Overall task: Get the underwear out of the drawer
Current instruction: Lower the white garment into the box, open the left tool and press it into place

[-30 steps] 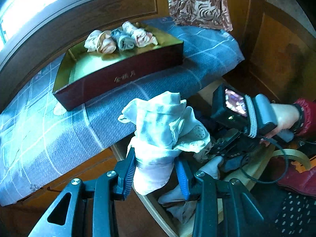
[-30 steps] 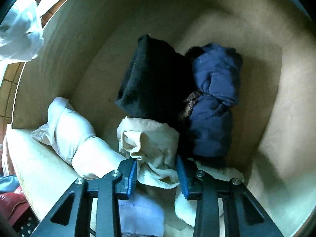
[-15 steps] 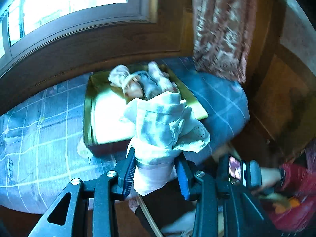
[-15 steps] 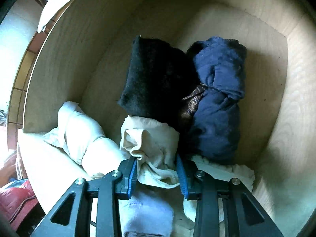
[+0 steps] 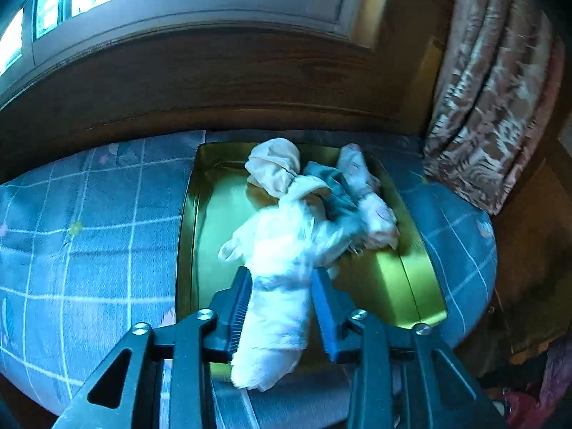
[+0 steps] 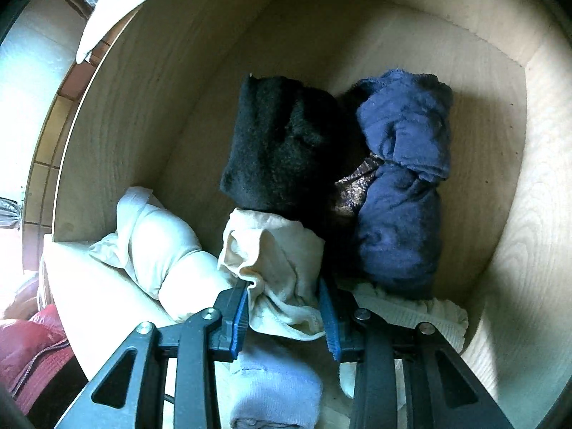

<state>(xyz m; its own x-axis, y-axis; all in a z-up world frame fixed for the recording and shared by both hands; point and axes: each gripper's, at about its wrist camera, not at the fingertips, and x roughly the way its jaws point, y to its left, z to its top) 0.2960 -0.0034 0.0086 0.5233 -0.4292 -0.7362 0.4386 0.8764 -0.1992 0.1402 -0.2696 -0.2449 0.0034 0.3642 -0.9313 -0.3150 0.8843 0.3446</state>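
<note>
The left gripper (image 5: 282,307) is clamped on a white rolled underwear (image 5: 282,279), which now hangs over the gold tray (image 5: 422,286) rather than before it as 0.5 s ago; 3 rolls (image 5: 321,186) lie just beyond its jaws. The right gripper (image 6: 284,312) stays in the drawer (image 6: 500,250), jaws closed on a cream roll (image 6: 275,261), unchanged. Ahead of them lie a black roll (image 6: 286,143) and a navy roll (image 6: 404,178).
</note>
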